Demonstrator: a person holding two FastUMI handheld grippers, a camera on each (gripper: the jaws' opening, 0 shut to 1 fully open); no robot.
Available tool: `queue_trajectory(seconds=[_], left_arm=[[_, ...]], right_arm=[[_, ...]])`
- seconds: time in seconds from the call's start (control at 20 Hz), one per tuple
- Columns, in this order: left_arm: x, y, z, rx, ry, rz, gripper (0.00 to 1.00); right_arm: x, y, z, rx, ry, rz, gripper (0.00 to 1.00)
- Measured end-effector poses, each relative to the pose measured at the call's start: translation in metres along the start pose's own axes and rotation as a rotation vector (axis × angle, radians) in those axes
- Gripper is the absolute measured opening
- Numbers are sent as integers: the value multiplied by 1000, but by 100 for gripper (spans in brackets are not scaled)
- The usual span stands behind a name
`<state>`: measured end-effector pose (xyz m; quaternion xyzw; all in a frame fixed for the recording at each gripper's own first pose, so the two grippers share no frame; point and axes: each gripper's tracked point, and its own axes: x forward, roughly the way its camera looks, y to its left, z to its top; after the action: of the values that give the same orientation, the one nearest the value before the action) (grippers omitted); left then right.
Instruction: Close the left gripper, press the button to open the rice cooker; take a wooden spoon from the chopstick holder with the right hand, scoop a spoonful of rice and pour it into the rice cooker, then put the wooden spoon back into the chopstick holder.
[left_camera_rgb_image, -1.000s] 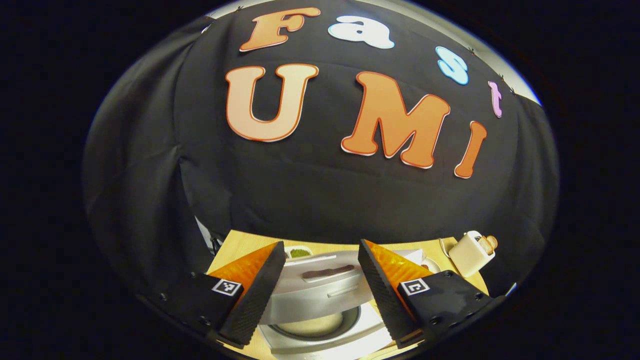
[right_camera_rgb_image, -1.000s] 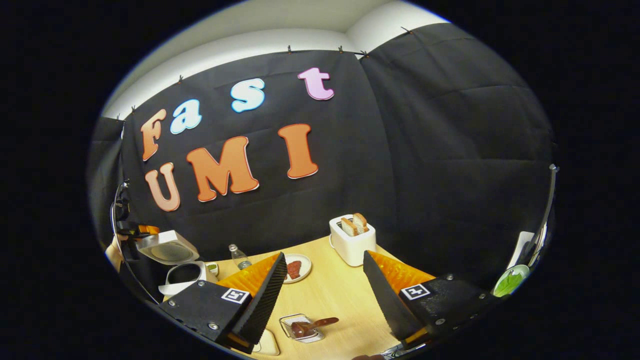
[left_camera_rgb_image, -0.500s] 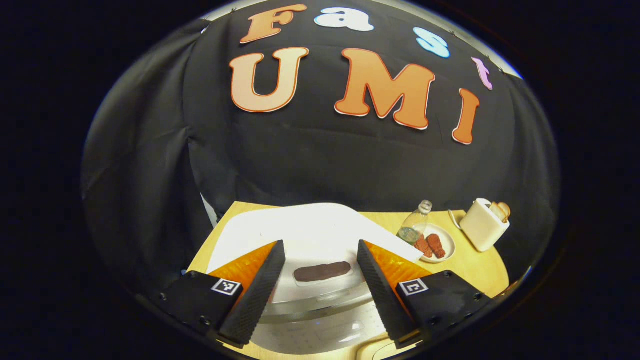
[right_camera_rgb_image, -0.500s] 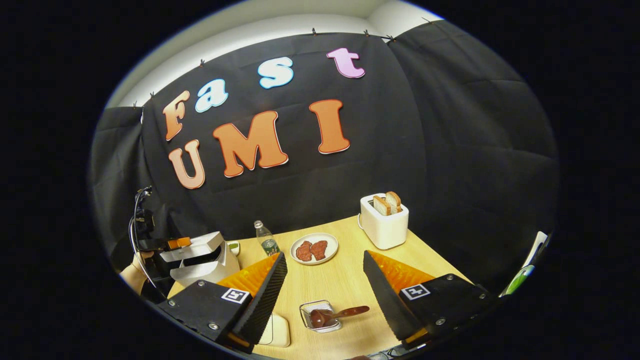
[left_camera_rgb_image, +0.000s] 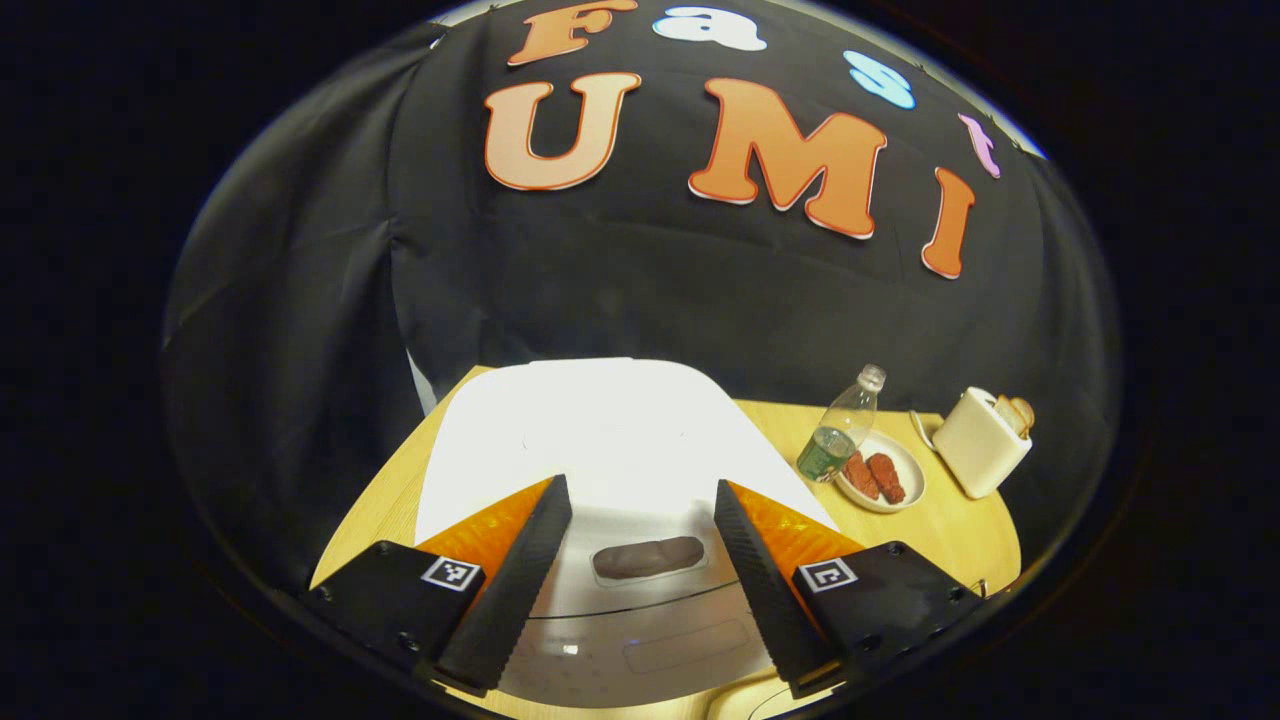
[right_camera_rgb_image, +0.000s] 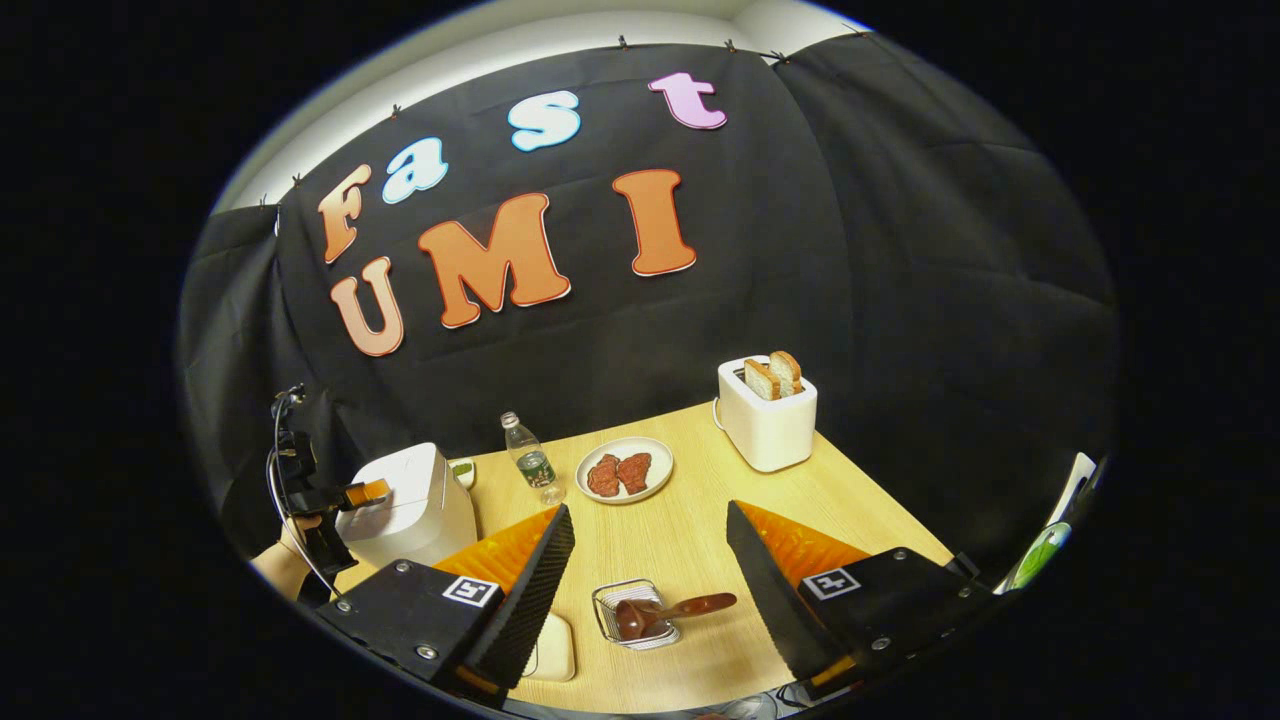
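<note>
Judging the step in hand: the rice cooker (left_camera_rgb_image: 610, 450) is seen with its lid down, so the opening press is taken as the step in hand, with nothing of the scooping begun as things lie.
Left gripper: the left gripper (left_camera_rgb_image: 640, 580) is held over the near edge of the cooker's white lid, its fingers spread wide with nothing between them; a dark oval recess (left_camera_rgb_image: 648, 557), possibly the button or a handle, is framed in the gap.
Next move, as judged: the fingers are to be brought together first, since the task asks for a closed gripper, then the tips lowered squarely onto the release; which part is the actual button cannot be told for certain.
Right gripper: the right gripper (right_camera_rgb_image: 650, 580) is held wide and empty above the table (right_camera_rgb_image: 700, 490).
Spoon: the wooden spoon (right_camera_rgb_image: 665, 610) is seen lying in the small wire chopstick holder (right_camera_rgb_image: 628, 618) on the near part of the table, its handle pointing right.
Rice: no rice supply can be made out.
Other things: a bottle (right_camera_rgb_image: 530, 462), a plate of meat (right_camera_rgb_image: 625, 470) and a toaster with bread (right_camera_rgb_image: 767, 415) are set farther back.
Writing: square coded markers are carried on both grippers; the green bottle label is too small to be read, and no brand is made out on the cooker.
</note>
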<state>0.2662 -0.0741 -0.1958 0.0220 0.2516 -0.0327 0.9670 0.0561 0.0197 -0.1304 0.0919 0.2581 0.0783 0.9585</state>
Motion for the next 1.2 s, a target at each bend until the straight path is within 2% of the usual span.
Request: queue_trajectory(seconds=[0.05, 0.15, 0.25, 0.35, 0.45, 0.6, 0.85, 1.0, 1.2], left_arm=[[1, 5, 2, 18, -19, 13, 100], [4, 3, 4, -37, -40, 20, 100], [2, 1, 7, 15, -46, 23, 100], [-13, 0, 7, 24, -1, -5, 99], [-39, 4, 31, -2, -64, -13, 99], [-97, 15, 68, -12, -141, -32, 99], [-219, 55, 138, -55, -326, 18, 98], [-294, 79, 160, -68, -426, 52, 99], [-362, 102, 167, -80, -500, 82, 99]], right_arm=[[1, 1, 0, 0, 2, 2, 95], [1, 2, -1, -15, -3, -2, 95], [2, 3, 0, -49, -5, -7, 95], [0, 6, 11, -72, -26, -1, 95], [-1, 13, 26, -90, -61, 11, 95], [-7, 26, 48, -127, -108, 29, 95], [-20, 45, 84, -210, -194, 21, 95], [-30, 59, 100, -215, -229, 44, 95], [-49, 72, 117, -239, -274, 62, 95]])
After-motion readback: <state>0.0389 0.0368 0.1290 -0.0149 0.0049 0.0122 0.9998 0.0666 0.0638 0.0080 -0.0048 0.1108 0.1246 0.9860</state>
